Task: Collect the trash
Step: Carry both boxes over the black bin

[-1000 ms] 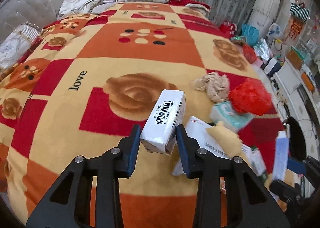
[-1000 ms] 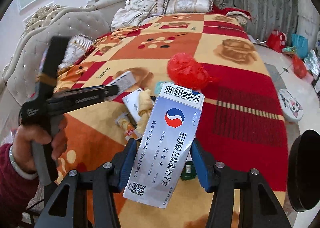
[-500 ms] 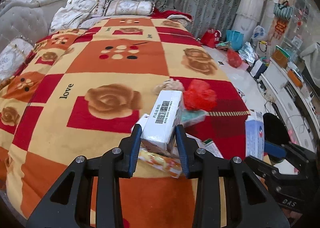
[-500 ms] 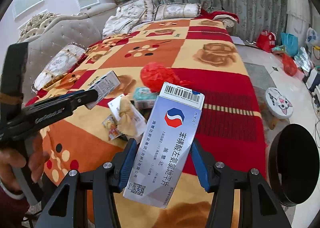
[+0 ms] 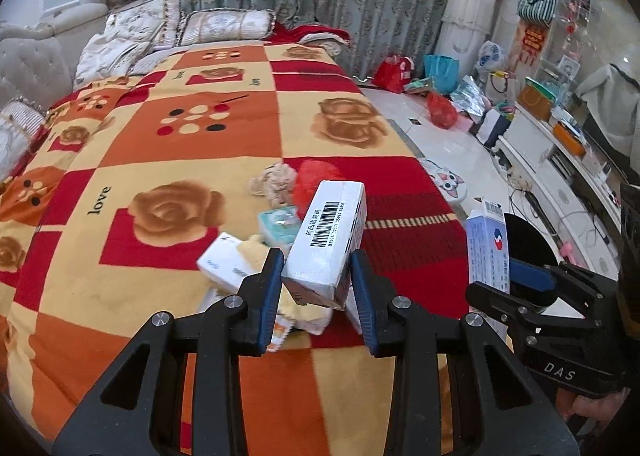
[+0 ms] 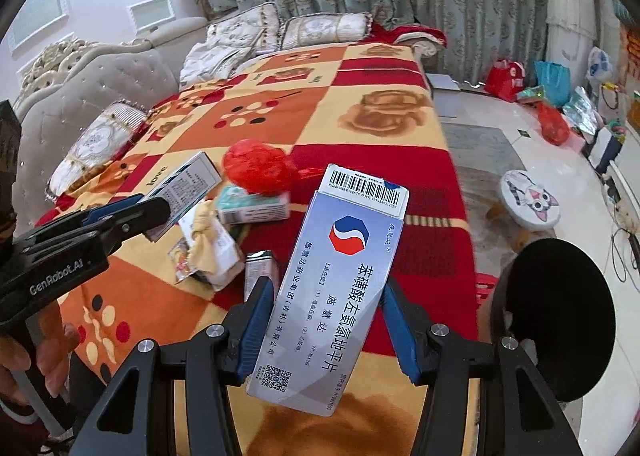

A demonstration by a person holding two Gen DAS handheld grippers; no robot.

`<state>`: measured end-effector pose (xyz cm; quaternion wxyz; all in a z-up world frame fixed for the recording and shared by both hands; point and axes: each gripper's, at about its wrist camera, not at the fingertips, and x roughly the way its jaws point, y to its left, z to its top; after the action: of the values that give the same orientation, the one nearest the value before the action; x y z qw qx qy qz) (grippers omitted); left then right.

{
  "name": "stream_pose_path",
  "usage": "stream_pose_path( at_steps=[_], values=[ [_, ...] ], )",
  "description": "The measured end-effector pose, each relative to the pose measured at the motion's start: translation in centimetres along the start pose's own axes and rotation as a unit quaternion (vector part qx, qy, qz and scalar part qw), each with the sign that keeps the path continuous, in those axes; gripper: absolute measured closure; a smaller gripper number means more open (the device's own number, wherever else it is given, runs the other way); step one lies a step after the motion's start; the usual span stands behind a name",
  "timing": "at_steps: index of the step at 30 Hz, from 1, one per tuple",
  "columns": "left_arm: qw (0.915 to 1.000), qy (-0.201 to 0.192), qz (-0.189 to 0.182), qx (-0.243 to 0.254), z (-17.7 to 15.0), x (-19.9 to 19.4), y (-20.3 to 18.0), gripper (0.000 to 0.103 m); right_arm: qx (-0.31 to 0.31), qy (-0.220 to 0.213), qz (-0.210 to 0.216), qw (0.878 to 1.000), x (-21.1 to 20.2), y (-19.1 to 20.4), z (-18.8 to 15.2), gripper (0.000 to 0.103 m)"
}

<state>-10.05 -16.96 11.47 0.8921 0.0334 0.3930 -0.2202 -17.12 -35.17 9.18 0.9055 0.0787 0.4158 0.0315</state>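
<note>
My left gripper (image 5: pixel 316 260) is shut on a white carton (image 5: pixel 326 244) with a barcode, held above the foot of the bed. My right gripper (image 6: pixel 326 288) is shut on a taller blue-and-white medicine box (image 6: pixel 340 288). From the right wrist, the left gripper (image 6: pixel 160 212) and its carton (image 6: pixel 184 188) show at the left. On the blanket lie a red plastic bag (image 6: pixel 260 170), a teal tissue pack (image 6: pixel 252 208), a yellowish crumpled cloth (image 6: pixel 208 240) on white packets, and a small silver box (image 6: pixel 260 268). A black round bin (image 6: pixel 556 320) stands off the bed's right corner.
The bed wears a red, orange and yellow patchwork blanket (image 5: pixel 192 124), with pillows (image 5: pixel 224 24) at the far end. A cat-face stool (image 6: pixel 528 200) stands on the pale floor to the right. Bags (image 5: pixel 440 112) and a low white cabinet (image 5: pixel 552 152) crowd the far right.
Both grippers have drawn back and to the right from the trash pile, each keeping its box. The black bin now fills more of the right side.
</note>
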Motion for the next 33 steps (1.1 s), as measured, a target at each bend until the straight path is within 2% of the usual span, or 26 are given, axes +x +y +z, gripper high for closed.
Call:
stream_pose_path(
  at_steps=[14, 33],
  values=[
    [0.999, 0.009, -0.027, 0.035, 0.3, 1.1, -5.5, 0.071, 0.034, -0.005, -0.028, 0.999, -1.3, -4.8, -0.6, 0.05],
    [0.9928, 0.038, -0.083, 0.078, 0.6, 4.7, -14.7, 0.071, 0.108, -0.008, -0.094, 0.99, -4.1, -14.8, -3.0, 0.05]
  ],
)
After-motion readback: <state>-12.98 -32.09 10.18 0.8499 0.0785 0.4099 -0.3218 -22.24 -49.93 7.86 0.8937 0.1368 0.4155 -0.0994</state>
